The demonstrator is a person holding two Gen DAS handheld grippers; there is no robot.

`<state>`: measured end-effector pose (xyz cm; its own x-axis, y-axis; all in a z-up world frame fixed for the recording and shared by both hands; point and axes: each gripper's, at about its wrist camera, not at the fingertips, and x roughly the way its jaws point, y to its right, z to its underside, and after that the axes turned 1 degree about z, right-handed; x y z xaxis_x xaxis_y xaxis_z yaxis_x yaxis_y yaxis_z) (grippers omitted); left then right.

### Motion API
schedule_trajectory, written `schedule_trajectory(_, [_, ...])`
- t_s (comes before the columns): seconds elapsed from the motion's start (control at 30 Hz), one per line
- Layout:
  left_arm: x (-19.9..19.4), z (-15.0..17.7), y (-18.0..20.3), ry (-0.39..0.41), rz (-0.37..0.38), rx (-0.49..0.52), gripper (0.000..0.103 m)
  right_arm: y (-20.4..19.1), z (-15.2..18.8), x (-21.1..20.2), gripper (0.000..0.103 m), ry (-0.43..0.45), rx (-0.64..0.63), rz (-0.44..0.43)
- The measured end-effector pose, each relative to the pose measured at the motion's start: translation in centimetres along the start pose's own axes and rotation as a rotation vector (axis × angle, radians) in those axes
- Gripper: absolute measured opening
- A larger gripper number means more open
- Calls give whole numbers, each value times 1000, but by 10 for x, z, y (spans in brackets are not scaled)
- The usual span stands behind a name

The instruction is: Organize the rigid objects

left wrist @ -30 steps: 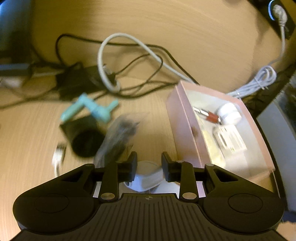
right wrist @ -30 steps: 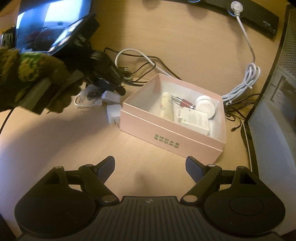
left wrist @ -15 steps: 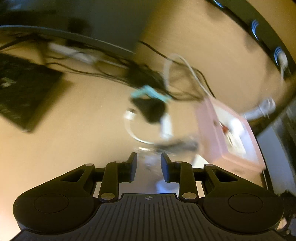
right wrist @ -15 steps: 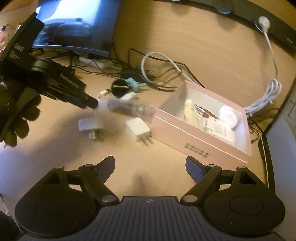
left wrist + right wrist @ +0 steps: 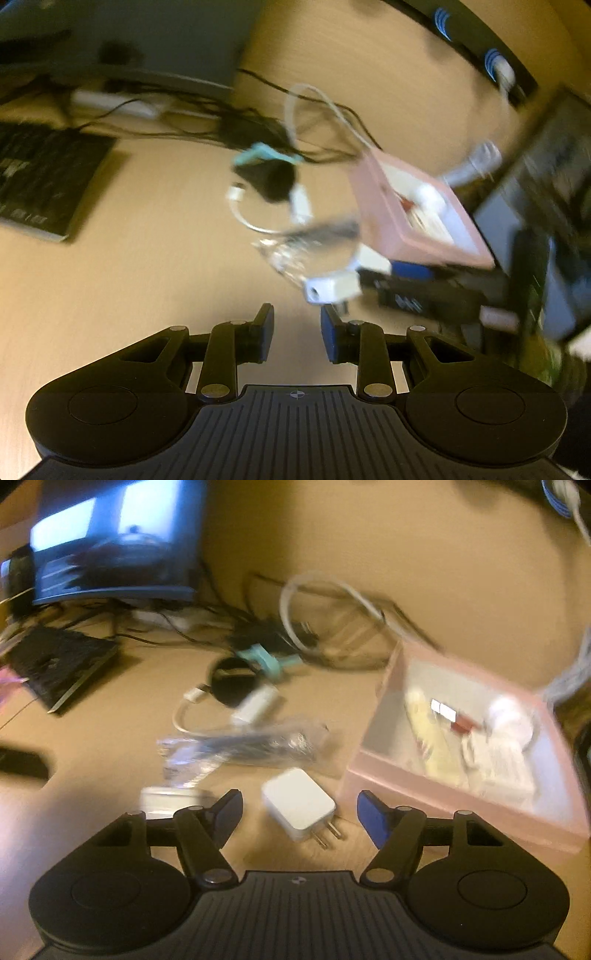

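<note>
A white wall charger [image 5: 298, 804] with two prongs lies on the wooden desk between the fingers of my open right gripper [image 5: 299, 814]. A second white charger [image 5: 162, 798] lies left of it, and it also shows in the left wrist view [image 5: 332, 288]. A clear plastic bag with dark cable [image 5: 243, 747] lies just beyond. An open pink box [image 5: 436, 797] holding several small items stands at the right. My left gripper [image 5: 296, 325] is empty, its jaws a small gap apart, above bare desk. The pink box [image 5: 380, 225] lies ahead right of it.
A black round object with a teal clip [image 5: 258, 661] and tangled black and white cables [image 5: 332, 602] lie behind the chargers. A dark keyboard [image 5: 55, 661] and a lit monitor [image 5: 110, 546] are at the left. My right gripper's body [image 5: 424, 295] shows in the left view.
My right gripper has come down and forward until its open fingers stand around the white charger. My left gripper has pulled back and up, away from the chargers, empty.
</note>
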<state>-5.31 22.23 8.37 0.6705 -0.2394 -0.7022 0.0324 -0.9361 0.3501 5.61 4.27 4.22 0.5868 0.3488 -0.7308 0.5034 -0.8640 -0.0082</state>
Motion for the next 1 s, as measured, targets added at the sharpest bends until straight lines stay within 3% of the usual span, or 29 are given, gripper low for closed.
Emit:
schedule_trajectory(0.07, [7,0,16,-2,-7,88,31,4,2,5,33,-22,19,5])
schedule_trajectory(0.27, [43,-9,53,-36,-38,389,31,20,23,-28,30,-27,22,-5])
schedule_trajectory(0.37, [61,-11,60,-68,-50,478,31,34,42,-48,30,-30,22,42])
schedule_trajectory(0.53, [88,-15,61,-119,-38,520,38,52,66,-69,30,-53,56,70])
schedule_trajectory(0.63, [105,-20,58,-162,-26,477,34,59,75,-74,31,-59,70,80])
schedule_trajectory(0.8, [120,-28,60,-169,-23,429,33,64,84,-78,55,-45,88,121])
schedule_trajectory(1.0, [130,-37,64,-182,-18,382,33,72,91,-79,69,-27,150,125])
